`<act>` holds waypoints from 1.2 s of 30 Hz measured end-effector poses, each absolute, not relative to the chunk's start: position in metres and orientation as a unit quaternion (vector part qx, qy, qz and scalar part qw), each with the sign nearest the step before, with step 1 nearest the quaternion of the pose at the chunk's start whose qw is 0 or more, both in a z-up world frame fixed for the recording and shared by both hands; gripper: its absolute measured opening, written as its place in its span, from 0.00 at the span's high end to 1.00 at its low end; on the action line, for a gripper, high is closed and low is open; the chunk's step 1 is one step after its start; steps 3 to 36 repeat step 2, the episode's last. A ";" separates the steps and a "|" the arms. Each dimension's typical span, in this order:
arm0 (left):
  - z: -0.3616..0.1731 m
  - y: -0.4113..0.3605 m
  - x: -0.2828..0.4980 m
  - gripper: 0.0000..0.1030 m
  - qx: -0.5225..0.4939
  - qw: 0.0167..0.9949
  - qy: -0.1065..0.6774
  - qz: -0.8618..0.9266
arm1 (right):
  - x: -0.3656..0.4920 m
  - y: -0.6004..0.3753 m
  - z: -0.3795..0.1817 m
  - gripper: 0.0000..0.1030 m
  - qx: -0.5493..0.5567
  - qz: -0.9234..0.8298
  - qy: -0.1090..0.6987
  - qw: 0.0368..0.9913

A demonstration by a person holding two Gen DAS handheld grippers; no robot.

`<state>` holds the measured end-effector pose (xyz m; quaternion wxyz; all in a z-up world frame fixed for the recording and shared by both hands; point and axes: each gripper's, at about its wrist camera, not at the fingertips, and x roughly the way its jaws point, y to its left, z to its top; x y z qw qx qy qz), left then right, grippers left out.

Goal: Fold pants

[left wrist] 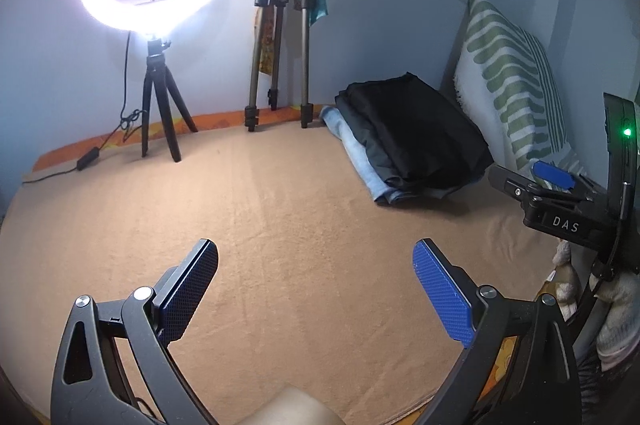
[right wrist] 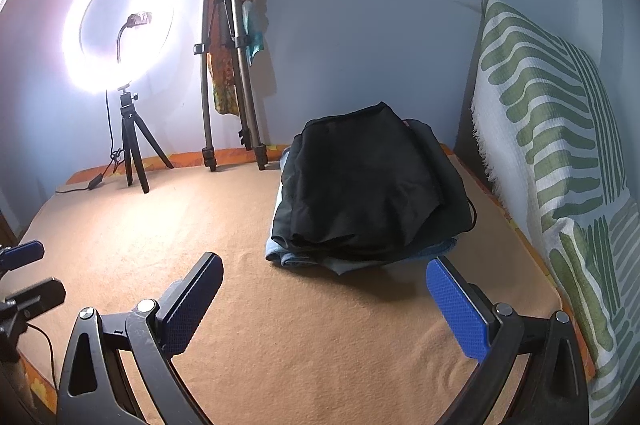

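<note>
Pants point(right wrist: 368, 181) are lying folded in a dark stack on the tan blanket point(right wrist: 200, 237), the black pair on top and a light blue pair point(right wrist: 280, 253) peeking out underneath, toward the far right of the bed. Neither pair is touching a tool: the right gripper point(right wrist: 324, 293) is hovering just short of the stack with its blue pads point(right wrist: 460, 309) spread wide and nothing between them, and the left gripper point(left wrist: 316, 285) is hanging over bare blanket with its pads point(left wrist: 440, 293) likewise parted and empty. Beyond the stack, a green-striped pillow point(right wrist: 552, 153) is leaning against the pale wall on the right. At the back edge a lit ring light point(right wrist: 120, 33) is standing on a small black tripod point(right wrist: 132, 149), with a taller grey tripod point(right wrist: 228, 73) just beside it, cloths draped on it.
</note>
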<state>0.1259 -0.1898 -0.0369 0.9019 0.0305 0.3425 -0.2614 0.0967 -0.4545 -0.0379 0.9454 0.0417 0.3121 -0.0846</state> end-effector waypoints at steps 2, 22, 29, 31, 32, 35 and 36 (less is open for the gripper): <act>-0.036 -0.190 0.123 0.06 0.034 0.906 0.333 -0.258 | 0.097 -0.453 -0.038 0.00 0.039 -0.084 0.312 0.946; -0.036 -0.190 0.123 0.06 0.034 0.906 0.333 -0.258 | 0.097 -0.453 -0.038 0.00 0.039 -0.084 0.312 0.946; -0.036 -0.190 0.123 0.06 0.034 0.906 0.333 -0.258 | 0.097 -0.453 -0.038 0.00 0.039 -0.084 0.312 0.946; -0.036 -0.190 0.123 0.06 0.034 0.906 0.333 -0.258 | 0.097 -0.453 -0.038 0.00 0.039 -0.084 0.312 0.946; -0.036 -0.190 0.123 0.06 0.034 0.906 0.333 -0.258 | 0.097 -0.453 -0.038 0.00 0.039 -0.084 0.312 0.946; -0.036 -0.190 0.123 0.06 0.034 0.906 0.333 -0.258 | 0.097 -0.453 -0.038 0.00 0.039 -0.084 0.312 0.946; -0.036 -0.190 0.123 0.06 0.034 0.906 0.333 -0.258 | 0.097 -0.453 -0.038 0.00 0.039 -0.084 0.312 0.946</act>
